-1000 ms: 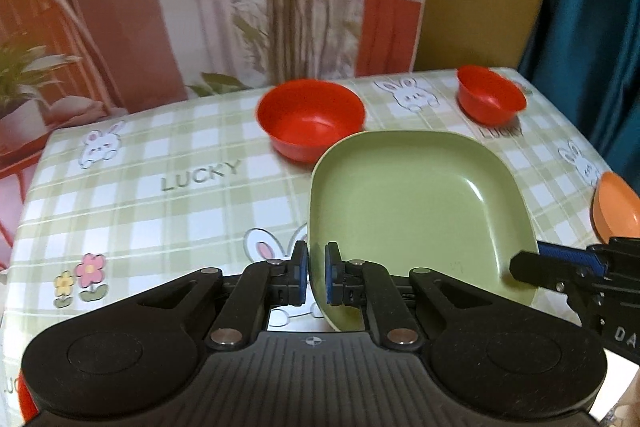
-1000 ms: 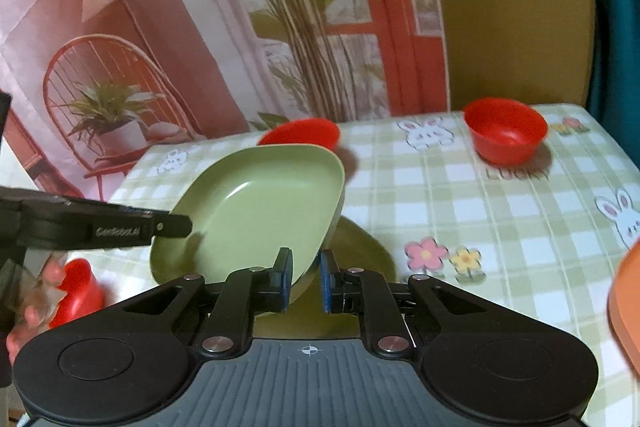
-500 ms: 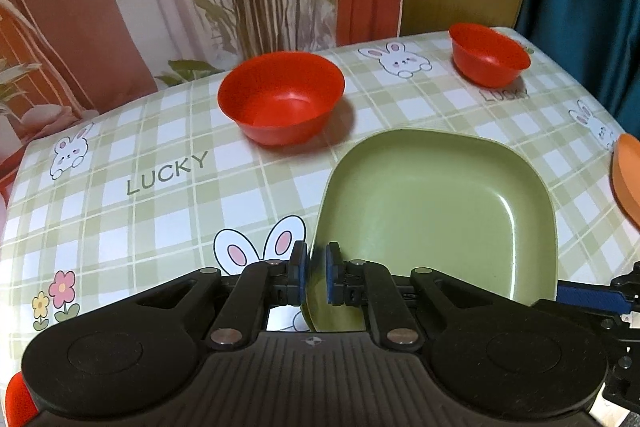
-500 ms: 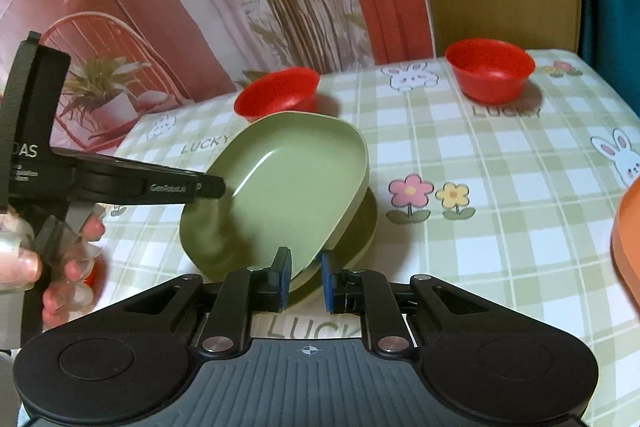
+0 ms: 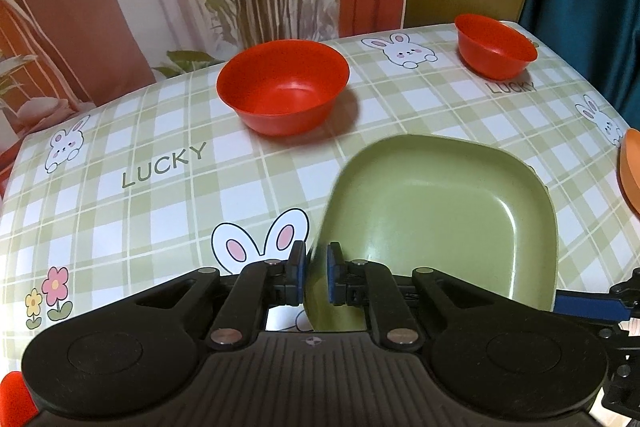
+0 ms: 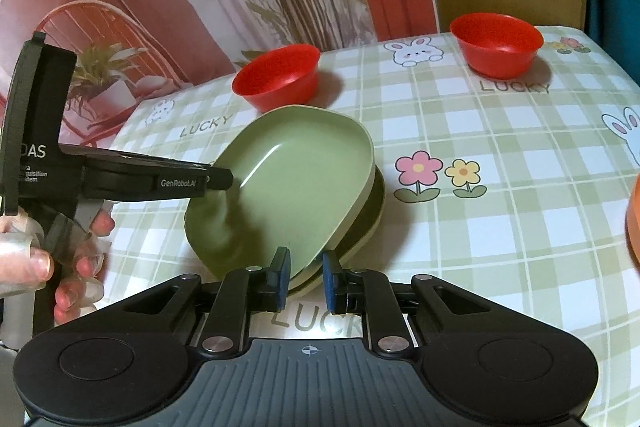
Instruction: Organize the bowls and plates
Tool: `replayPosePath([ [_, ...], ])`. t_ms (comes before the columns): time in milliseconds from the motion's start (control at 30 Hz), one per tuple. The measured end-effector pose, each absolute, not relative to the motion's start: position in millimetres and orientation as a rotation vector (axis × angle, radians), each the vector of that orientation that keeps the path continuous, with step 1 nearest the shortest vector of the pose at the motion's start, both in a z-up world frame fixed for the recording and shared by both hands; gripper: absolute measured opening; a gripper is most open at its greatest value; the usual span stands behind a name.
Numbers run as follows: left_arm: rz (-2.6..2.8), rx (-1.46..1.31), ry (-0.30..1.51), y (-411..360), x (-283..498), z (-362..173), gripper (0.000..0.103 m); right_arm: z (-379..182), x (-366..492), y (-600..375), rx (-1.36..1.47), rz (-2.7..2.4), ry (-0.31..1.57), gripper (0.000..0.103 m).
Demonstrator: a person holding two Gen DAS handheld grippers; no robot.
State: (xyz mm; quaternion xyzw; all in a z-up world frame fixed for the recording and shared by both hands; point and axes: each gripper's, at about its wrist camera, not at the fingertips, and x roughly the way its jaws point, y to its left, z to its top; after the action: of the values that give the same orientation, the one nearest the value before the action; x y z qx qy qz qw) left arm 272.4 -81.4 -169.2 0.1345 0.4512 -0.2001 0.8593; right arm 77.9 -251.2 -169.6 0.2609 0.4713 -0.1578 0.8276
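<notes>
A green square plate (image 5: pixel 436 223) (image 6: pixel 292 187) lies tilted on a second green plate (image 6: pixel 370 223) on the table. My left gripper (image 5: pixel 316 279) is shut on the upper plate's left rim; it also shows from the side in the right wrist view (image 6: pixel 216 183). My right gripper (image 6: pixel 304 281) has its jaws parted, standing on either side of the plate's near rim without pinching it. A large red bowl (image 5: pixel 282 85) (image 6: pixel 276 75) stands behind the plates. A smaller red bowl (image 5: pixel 494 45) (image 6: pixel 496 43) stands at the far right.
An orange dish (image 5: pixel 630 169) (image 6: pixel 634 223) pokes in at the right edge. The checked tablecloth (image 5: pixel 160 163) covers the table. A printed backdrop hangs behind the table's far edge.
The upper green plate has been lowered onto the second green plate. My right gripper's jaws have opened off the plate's rim. The left gripper still holds the plate.
</notes>
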Motion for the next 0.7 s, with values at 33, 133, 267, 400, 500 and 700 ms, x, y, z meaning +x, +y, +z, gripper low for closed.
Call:
replayPosePath([
  [33, -0.417, 0.284, 0.945, -81, 272, -169, 0.012, -171, 78, -252, 0.556, -0.334, 1.004, 0.017],
  [133, -0.411, 0.278, 0.933, -81, 270, -168, 0.012, -172, 79, -251, 0.554, -0.324, 1.01, 0.017],
  [267, -0.392, 0.258, 0.923, -75, 268, -164, 0.012, -172, 80, -252, 0.539, -0.334, 1.018, 0.022],
  [400, -0.37, 0.182, 0.903, -63, 268, -157, 0.015, -166, 78, -266, 0.517, -0.376, 0.992, 0.027],
  [500, -0.351, 0.13, 0.877, -56, 266, -153, 0.022, -164, 80, -281, 0.517, -0.42, 0.964, 0.027],
  [700, -0.324, 0.074, 0.847, -48, 258, -152, 0.032, -171, 93, -313, 0.551, -0.484, 0.891, 0.027],
])
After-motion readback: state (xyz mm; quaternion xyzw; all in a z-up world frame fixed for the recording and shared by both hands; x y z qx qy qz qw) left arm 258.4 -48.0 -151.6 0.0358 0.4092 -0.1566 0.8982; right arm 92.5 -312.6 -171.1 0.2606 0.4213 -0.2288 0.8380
